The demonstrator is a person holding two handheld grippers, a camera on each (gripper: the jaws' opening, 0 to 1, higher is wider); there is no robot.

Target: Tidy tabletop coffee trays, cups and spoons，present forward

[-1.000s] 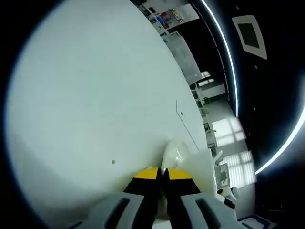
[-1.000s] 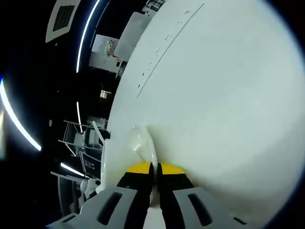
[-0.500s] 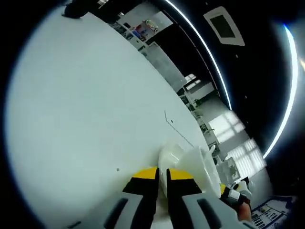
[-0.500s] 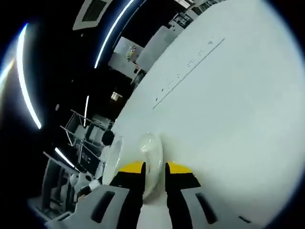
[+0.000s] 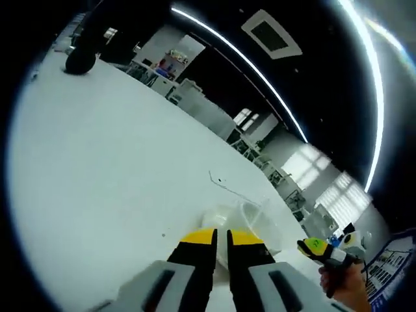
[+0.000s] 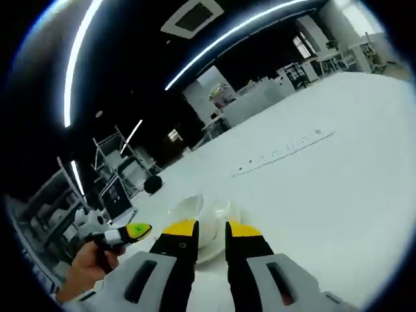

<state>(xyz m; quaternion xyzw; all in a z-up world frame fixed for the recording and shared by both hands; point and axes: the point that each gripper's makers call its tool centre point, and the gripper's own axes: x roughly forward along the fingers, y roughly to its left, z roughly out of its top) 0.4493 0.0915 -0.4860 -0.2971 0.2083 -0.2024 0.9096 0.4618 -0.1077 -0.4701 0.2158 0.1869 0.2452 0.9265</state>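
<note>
1. Task item: a white tray (image 5: 250,224) with a thin raised rim, glossy and plain. It lies on the white worktop (image 5: 110,182), just beyond the yellow tips of the left gripper (image 5: 220,239). In the right gripper view the same tray (image 6: 195,214) appears as a pale shallow dish, directly ahead of the right gripper (image 6: 211,229).
2. Left gripper: the fingers (image 5: 199,242) stand almost together, with a narrow slit between them. Whether they pinch the tray rim cannot be told; the rim passes close to the tips.
3. Right gripper: the fingers (image 6: 244,231) stand apart, with a clear gap, and the tray edge lies in line with that gap.
4. In the left gripper view, the other gripper shows at lower right, held in a hand (image 5: 344,286). In the right gripper view, a hand (image 6: 84,270) at lower left grips the other tool.
5. Markings: a thin dark line with small dots (image 6: 286,148) runs across the worktop; nothing is legible. No brand or label is readable on the tray.
6. A dark rounded object (image 5: 81,60) sits at the far worktop edge.
</note>
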